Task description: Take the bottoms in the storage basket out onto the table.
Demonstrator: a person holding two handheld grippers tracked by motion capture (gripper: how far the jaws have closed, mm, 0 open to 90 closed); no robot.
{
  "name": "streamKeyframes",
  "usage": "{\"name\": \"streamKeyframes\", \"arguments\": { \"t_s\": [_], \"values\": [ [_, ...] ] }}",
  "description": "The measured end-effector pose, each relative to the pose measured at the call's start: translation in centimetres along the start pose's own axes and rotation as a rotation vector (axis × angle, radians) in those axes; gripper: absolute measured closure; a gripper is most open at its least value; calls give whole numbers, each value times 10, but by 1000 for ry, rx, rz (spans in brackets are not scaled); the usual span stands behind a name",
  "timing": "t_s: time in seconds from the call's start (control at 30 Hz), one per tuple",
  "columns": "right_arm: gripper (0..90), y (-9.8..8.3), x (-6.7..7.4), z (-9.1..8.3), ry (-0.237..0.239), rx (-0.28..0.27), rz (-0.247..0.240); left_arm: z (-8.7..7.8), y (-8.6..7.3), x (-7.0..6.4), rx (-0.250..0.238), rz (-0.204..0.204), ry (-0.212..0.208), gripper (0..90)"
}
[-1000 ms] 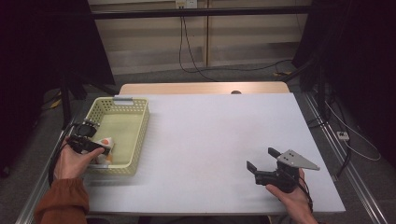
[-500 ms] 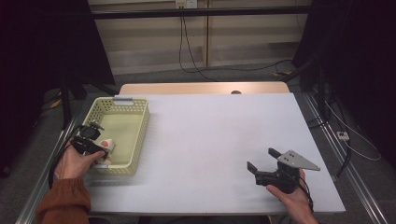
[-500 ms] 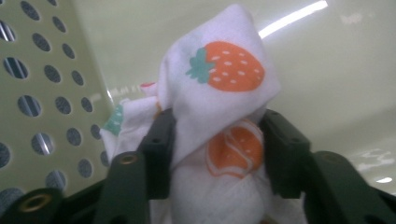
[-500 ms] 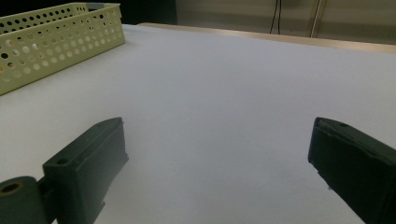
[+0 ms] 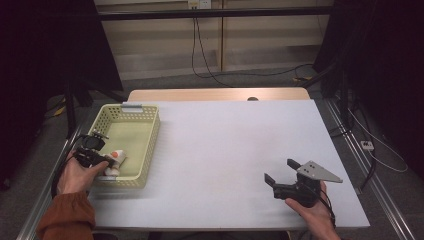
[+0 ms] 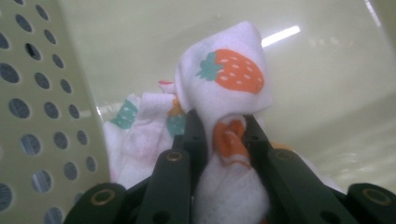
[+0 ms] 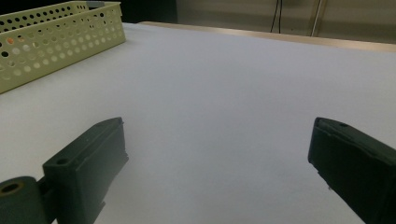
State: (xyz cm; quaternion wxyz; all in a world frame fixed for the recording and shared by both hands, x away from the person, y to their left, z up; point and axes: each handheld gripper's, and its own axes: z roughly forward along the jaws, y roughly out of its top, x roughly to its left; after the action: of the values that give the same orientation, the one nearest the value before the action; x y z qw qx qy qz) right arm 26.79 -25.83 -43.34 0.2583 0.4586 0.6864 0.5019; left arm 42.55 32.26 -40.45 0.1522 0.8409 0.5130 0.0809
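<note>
Left tool (image 6: 219,126) has pulled back to the basket (image 5: 150,131) near corner, pinching strawberry cloth (image 6: 224,84); right tool (image 7: 217,154) idle, spread, on desk (image 5: 235,150); next: lift clear.

The strawberry-print cloth (image 6: 219,88) runs out of frame below (its lower part behind the left gripper (image 6: 219,135)).
</note>
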Motion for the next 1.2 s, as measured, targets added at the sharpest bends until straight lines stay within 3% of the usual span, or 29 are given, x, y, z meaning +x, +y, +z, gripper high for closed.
{"name": "streamKeyframes", "arguments": {
  "t_s": [0.1,0.2,0.27,0.7,1.2],
  "values": [
    [44,0,0,0,-1,0,1,-2,0,-1,-14,3,-20,779],
    [44,0,0,0,0,0,1,-4,0,-2,-33,24,-2,779],
    [44,0,0,0,-1,-1,2,-6,0,-2,-50,15,11,781],
    [43,0,-1,0,-2,-4,7,-24,-4,1,-242,-37,7,786],
    [43,0,-1,-1,0,-5,5,-41,-11,1,-435,5,-3,786]
  ]
}}
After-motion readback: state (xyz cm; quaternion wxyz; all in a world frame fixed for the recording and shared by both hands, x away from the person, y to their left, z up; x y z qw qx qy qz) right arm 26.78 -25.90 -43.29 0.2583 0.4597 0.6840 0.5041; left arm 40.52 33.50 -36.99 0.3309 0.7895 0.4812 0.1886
